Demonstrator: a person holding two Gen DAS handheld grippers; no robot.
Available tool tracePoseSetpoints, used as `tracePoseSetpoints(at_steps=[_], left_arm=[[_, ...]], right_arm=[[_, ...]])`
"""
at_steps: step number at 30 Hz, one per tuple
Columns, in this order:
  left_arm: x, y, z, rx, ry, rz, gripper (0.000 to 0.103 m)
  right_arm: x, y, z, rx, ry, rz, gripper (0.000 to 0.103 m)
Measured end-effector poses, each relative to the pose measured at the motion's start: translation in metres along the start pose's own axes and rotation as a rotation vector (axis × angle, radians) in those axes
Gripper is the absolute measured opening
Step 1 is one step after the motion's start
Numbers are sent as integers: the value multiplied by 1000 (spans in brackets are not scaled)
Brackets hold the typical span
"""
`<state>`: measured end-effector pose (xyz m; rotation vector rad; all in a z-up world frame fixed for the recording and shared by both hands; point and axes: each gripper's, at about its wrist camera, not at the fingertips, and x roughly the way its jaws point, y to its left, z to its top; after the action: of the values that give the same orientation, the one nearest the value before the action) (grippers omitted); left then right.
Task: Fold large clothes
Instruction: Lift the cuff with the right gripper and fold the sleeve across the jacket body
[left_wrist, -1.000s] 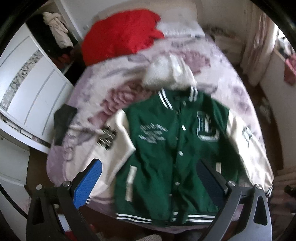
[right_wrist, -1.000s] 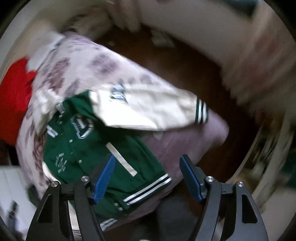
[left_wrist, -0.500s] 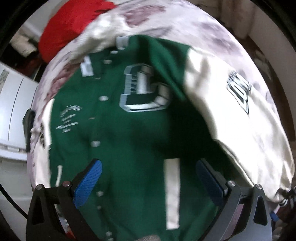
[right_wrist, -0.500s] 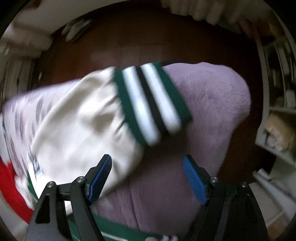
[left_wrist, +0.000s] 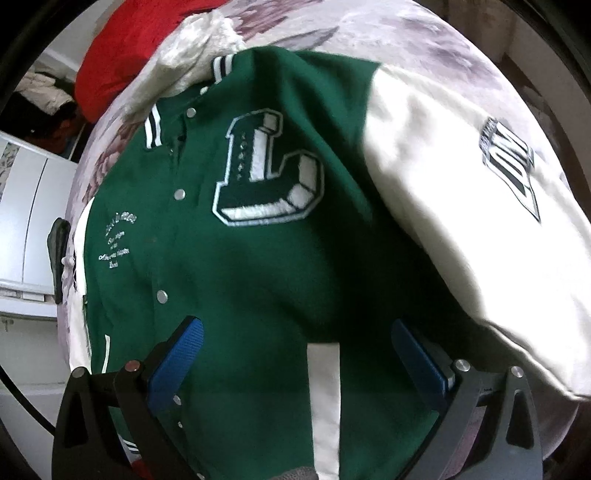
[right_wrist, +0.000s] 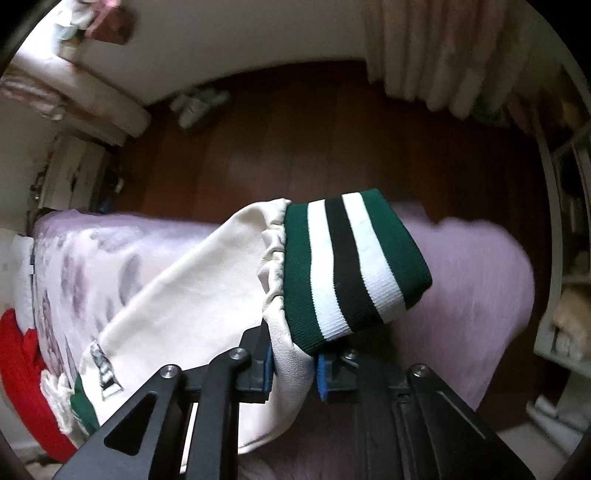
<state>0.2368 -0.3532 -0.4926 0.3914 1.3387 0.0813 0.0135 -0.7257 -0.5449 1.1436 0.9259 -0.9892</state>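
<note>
- Lying flat on the bed (left_wrist: 424, 40), front side up, is a green varsity jacket (left_wrist: 229, 266) with cream sleeves.
- Bed cover: pale blanket with a mauve floral print; a red cloth (left_wrist: 122, 48) sits at the far end, beyond the jacket collar.
- Jacket front is snapped shut; a large "L" patch (left_wrist: 266, 170) sits on the chest, white script on the opposite chest panel.
- Left gripper (left_wrist: 299, 362): blue pads wide apart, hovering over the lower front of the jacket. One white pocket welt (left_wrist: 325, 398) lies between the pads in the left wrist view. No pad contact with the fabric is visible.
- Cream sleeve (left_wrist: 480, 229) with a dark patch extends to the right of the green body in the left wrist view.
- Right gripper (right_wrist: 293, 363): jaws closing, with the cream sleeve (right_wrist: 177, 295) material bunched between the blue pads just behind the cuff; both pads press on it.
- Striped cuff (right_wrist: 351, 266) (green, white, black bands) stands out past the right gripper's fingertips, above the mauve blanket.
- Past the bed edge in the right wrist view: dark wooden floor (right_wrist: 332, 140), pale curtains, shelving at the right edge.
- White wardrobe panels (left_wrist: 29, 221) stand beside the bed in the left wrist view.
</note>
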Motion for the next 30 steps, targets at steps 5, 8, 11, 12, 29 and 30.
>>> tracePoseSetpoints(at_steps=[5,8,11,12,29,30], left_arm=[[6,-8,15,-22,-3,-18,103],[6,-5,25,-43,-15,-44,103],[0,8,32,-66,-33,-60,103],[-1,18,34,-79,-37,-67,103],[30,292,-26,-450,40,-12,103],[37,310,-33,-482,52,-5,103]], right_arm=[[-9,42,23,-48,-85,-10,17],[-29,74,35,-119,-135,1,17],[-62,118,34,-250,-194,30,17],[-74,137,29,-306,-209,44,17],[-129,376,-289,-1009,-114,183,15],[-126,388,-321,-1056,-102,189,15]])
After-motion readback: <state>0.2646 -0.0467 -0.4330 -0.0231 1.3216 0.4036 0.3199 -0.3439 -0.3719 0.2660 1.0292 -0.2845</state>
